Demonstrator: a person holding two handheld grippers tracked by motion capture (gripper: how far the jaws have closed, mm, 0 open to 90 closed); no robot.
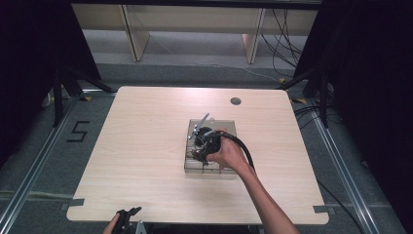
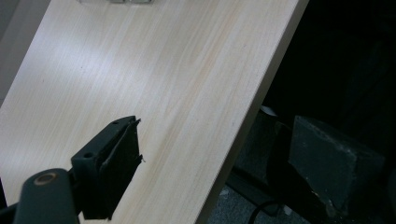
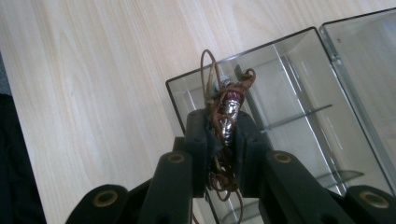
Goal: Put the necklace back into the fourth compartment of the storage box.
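Note:
A clear plastic compartment box [image 1: 229, 125] lies open near the middle of the wooden table [image 1: 141, 151]. My right gripper [image 1: 201, 146] hangs over the box, held by a hand coming in from the lower right. In the right gripper view its jaws [image 3: 224, 122] are shut on a bundle of brown cord with silver and dark red beads [image 3: 227, 100], above a corner compartment of the box [image 3: 280, 70]. The cord loops stick out past the fingertips. My left gripper [image 1: 127, 217] rests at the table's near edge, and its jaws [image 2: 127, 142] are pressed together with nothing between them.
A round cable hole [image 1: 235, 101] sits in the table's far right part. The box's hinged lid [image 3: 364, 70] lies open beside the compartments. Dark stands and cables surround the table, and a "5" [image 1: 78, 130] is marked on the floor at the left.

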